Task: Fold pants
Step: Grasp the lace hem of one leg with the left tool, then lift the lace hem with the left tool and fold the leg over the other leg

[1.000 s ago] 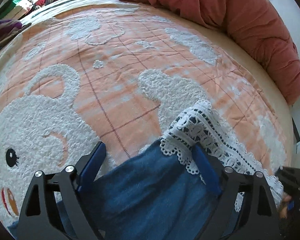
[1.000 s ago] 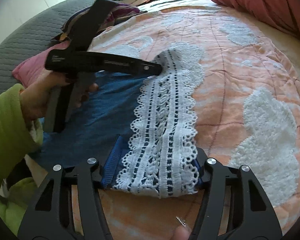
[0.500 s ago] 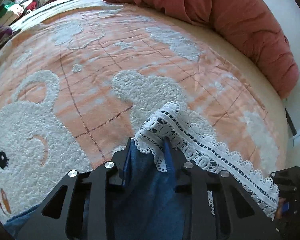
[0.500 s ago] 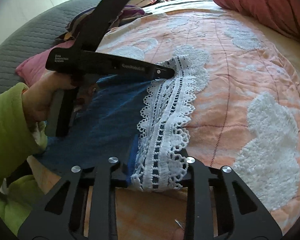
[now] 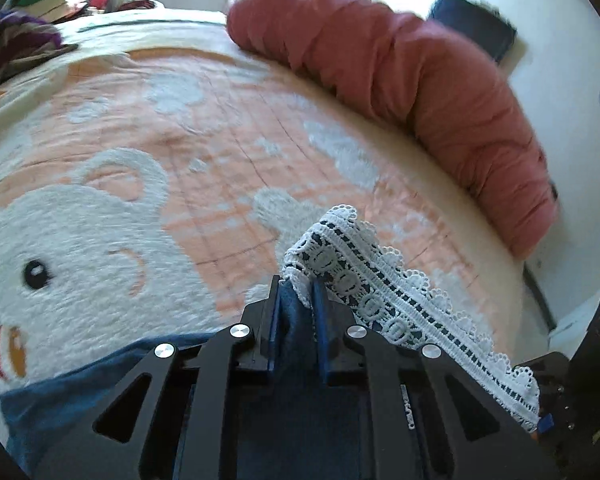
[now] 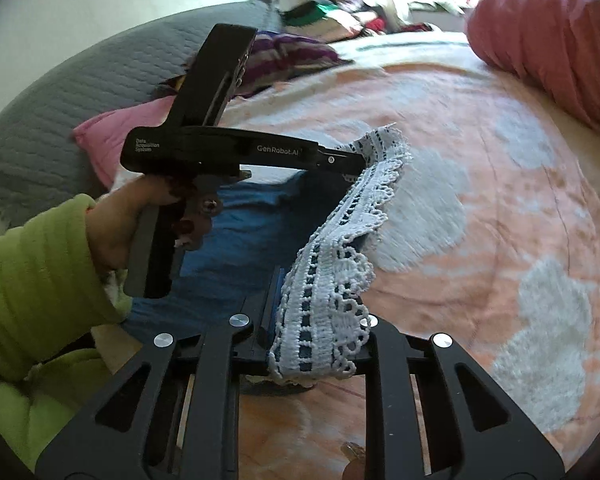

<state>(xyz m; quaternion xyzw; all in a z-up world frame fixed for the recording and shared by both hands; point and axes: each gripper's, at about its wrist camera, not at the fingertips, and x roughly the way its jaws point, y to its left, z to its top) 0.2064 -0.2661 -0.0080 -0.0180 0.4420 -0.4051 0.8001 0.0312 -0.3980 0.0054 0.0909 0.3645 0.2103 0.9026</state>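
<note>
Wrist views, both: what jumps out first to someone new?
The white lace hem of the blue pants, strung between both claws and lifted off the bed. The left claw and right claw are closing on it. Behind lie an orange blanket with a white bear and a red bolster along the far edge.

the left wrist view looks forward and down along the left gripper (image 5: 297,300), close over the bed (image 5: 228,128), toward the red bolster (image 5: 420,92). the right wrist view sits just behind the right gripper (image 6: 320,320), facing across the bed toward the left gripper (image 6: 352,162). both share the lace hem (image 6: 340,240) and bedspread.
</note>
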